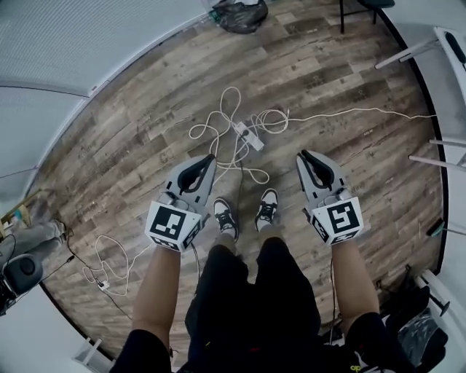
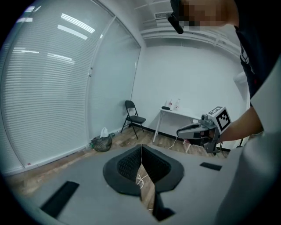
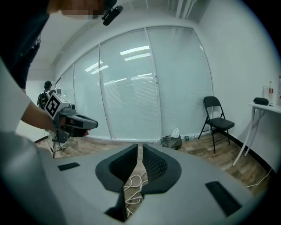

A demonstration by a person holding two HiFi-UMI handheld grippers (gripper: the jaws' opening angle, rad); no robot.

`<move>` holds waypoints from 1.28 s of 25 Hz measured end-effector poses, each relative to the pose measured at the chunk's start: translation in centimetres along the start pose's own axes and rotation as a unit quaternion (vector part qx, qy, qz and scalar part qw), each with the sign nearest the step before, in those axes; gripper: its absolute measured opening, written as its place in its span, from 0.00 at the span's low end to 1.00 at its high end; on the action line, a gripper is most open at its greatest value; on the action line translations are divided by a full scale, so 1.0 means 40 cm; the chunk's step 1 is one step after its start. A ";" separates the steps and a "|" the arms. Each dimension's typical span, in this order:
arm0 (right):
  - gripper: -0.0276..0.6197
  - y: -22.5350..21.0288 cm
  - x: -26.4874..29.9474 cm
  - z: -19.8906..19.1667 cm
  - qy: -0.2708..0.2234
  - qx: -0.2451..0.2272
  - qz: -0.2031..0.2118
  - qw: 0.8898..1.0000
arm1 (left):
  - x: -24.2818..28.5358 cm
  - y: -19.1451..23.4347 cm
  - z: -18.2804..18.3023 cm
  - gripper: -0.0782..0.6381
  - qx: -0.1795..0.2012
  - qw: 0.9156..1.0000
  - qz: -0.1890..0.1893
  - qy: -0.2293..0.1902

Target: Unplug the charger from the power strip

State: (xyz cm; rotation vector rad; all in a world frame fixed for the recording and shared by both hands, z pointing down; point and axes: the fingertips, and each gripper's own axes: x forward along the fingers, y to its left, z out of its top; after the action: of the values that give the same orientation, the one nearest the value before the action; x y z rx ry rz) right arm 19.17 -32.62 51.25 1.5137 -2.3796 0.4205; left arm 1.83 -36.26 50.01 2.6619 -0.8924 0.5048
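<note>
The person stands on a wood-plank floor [image 1: 131, 138], one tool in each hand, both held out in front at about the same height and well above the floor. The white power strip [image 1: 250, 137] lies on the floor beyond the person's sneakers [image 1: 225, 217], between the two tools in the head view, in a loose tangle of white cables [image 1: 218, 127]. One cable runs off to the right. The charger on the strip is too small to single out.

The left tool [image 1: 211, 157] has its jaws drawn together, tips meeting, and nothing is between them. The right tool [image 1: 301, 155] is likewise closed to a thin slit and empty. Only the floor and the cables show through the gap in its own view.

Far off, by the frosted glass wall, a black bag [image 1: 239, 14] sits on the floor with a black folding chair [image 3: 216, 123] to its right. Another thin white cable [image 1: 109, 266] lies on the floor near the person's left.
</note>
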 end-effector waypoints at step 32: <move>0.36 -0.060 0.849 -1.648 0.197 -0.067 0.079 0.975 | 0.969 0.298 -1.547 0.14 0.013 0.981 -0.122 0.148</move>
State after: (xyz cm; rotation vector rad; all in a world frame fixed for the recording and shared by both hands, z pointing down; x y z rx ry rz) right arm 13.20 -35.73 125.12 1.0696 -2.1685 0.5291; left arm 8.87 -42.42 123.41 2.5773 -0.4696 0.8259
